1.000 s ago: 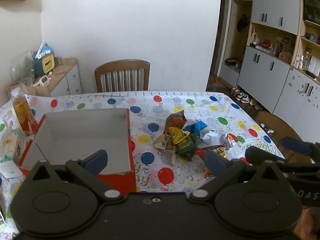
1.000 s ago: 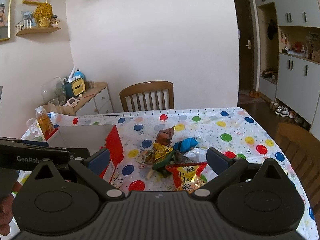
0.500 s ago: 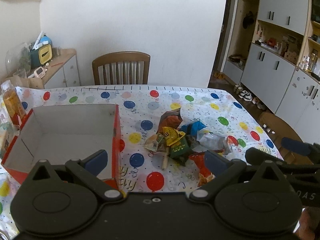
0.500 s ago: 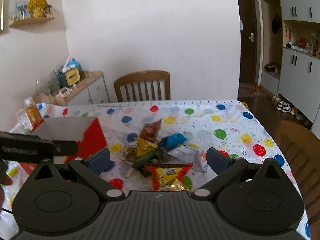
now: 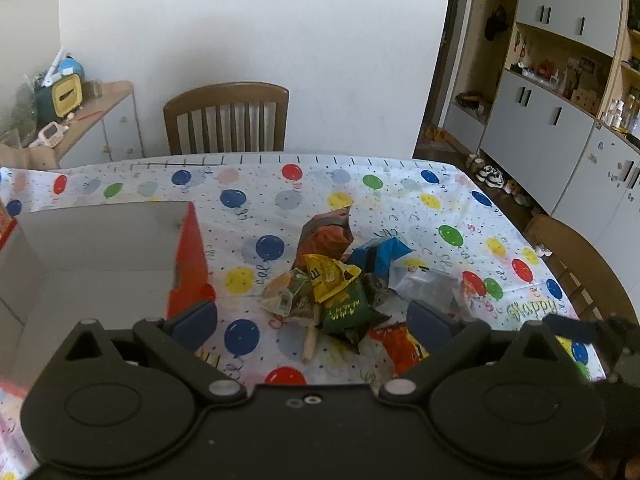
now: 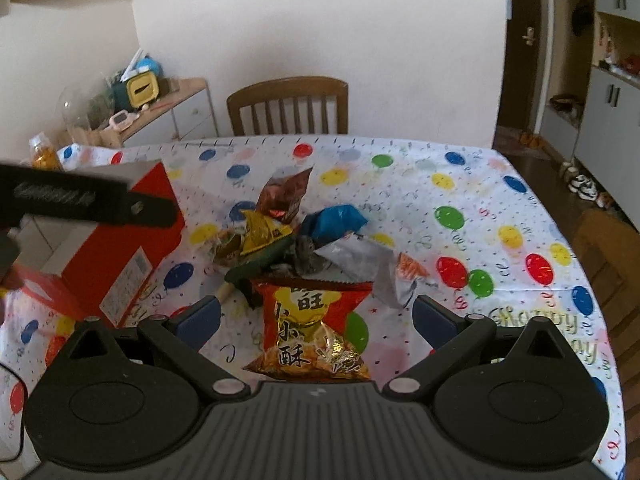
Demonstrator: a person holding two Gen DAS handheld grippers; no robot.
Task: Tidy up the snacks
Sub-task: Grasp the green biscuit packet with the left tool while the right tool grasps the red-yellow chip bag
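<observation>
A pile of snack packets lies mid-table: a brown packet (image 5: 326,236), a yellow one (image 5: 324,276), a green one (image 5: 346,308), a blue one (image 5: 380,256) and a silver one (image 5: 428,284). The red snack bag (image 6: 312,320) lies nearest me, between the fingers of my right gripper (image 6: 316,316). Its jaws are closing, and the pads stand clear of the bag. My left gripper (image 5: 312,320) is open above the pile's near edge and holds nothing. The open red box (image 5: 188,256), white inside, stands left of the pile.
The balloon tablecloth (image 5: 280,184) covers the table. A wooden chair (image 5: 228,116) stands at the far side and another (image 5: 576,256) at the right edge. A drink bottle (image 6: 42,156) stands behind the box. A cluttered sideboard (image 5: 92,120) lies far left, grey cabinets (image 5: 560,120) right.
Both grippers have come forward and down toward the pile, which looks larger. The red bag now sits between the right fingers. The box has slid leftward in the left wrist view.
</observation>
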